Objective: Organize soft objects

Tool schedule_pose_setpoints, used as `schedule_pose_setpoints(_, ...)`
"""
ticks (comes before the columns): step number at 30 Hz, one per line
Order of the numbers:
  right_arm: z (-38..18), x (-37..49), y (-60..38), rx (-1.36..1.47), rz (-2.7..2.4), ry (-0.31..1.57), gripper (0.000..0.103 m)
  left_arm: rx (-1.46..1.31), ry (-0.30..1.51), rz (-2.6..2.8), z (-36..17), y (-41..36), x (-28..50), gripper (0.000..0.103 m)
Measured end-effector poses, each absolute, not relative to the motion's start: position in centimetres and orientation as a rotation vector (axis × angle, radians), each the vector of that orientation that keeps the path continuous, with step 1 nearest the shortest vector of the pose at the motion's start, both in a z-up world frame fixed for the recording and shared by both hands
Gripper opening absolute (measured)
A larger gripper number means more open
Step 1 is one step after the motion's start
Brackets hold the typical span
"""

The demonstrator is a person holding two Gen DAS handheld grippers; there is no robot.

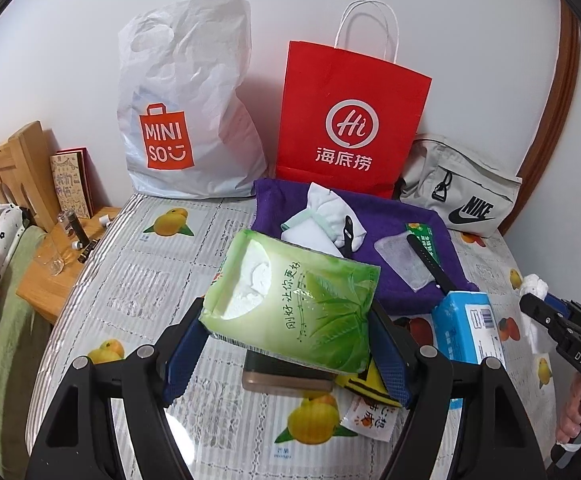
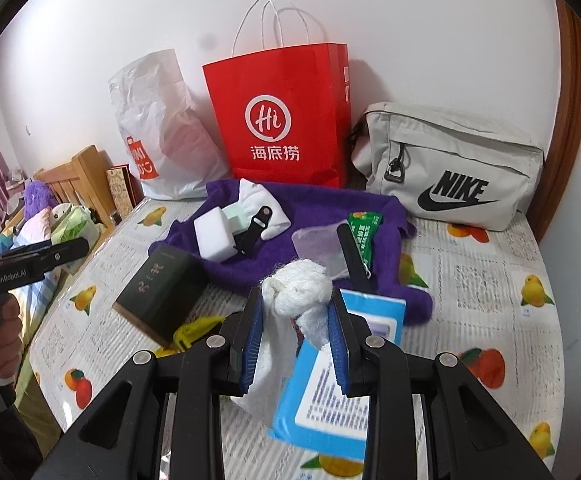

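**Two hand-held grippers, each carrying a soft item above a cluttered tabletop**

The tabletop [image 1: 138, 280] wears a clear cover printed with fruit and stands against a white wall; a wooden bed headboard [image 1: 6, 168] adjoins its left edge. All positions below are given relative to the red paper bag [image 1: 350, 120], which stands at the wall and reads "Hi 海底捞". To its left leans a white plastic bag [image 1: 186, 100] marked "MINISO"; to its right lies a grey pouch [image 2: 450, 160] marked "NIKE". Directly in front of it spreads a purple towel [image 2: 310, 208] carrying small white items. Nearer the camera than the towel lie a dark book [image 2: 158, 292] and a blue packet [image 2: 330, 380].

The left gripper [image 1: 290, 320] is clamped on a green tissue pack [image 1: 294, 300], held off the tabletop well in front of the red bag. The right gripper [image 2: 296, 320] is clenched on a knotted white cloth [image 2: 298, 288], raised in front of the bag and above the blue packet.
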State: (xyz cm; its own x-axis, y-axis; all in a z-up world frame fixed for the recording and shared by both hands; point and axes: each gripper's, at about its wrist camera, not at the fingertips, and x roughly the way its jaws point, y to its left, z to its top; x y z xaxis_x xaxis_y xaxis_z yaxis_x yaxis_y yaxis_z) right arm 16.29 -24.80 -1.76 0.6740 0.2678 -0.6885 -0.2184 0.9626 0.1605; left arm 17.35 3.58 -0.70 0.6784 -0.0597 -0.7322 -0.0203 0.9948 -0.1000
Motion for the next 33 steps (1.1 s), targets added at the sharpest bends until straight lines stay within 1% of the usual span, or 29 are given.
schedule_pose_setpoints(19, -3.6, 23.0, -25.0, 0.070, 0.258, 0.821, 0.031, -0.132, 0.868, -0.064, -2.6, 3.3, 24.0, 0.075)
schedule_pose_setpoints(33, -7.9, 28.8, -24.0, 0.081, 0.307, 0.908, 0.031, -0.152, 0.908, -0.091, -4.9, 2.6, 29.3, 0.075)
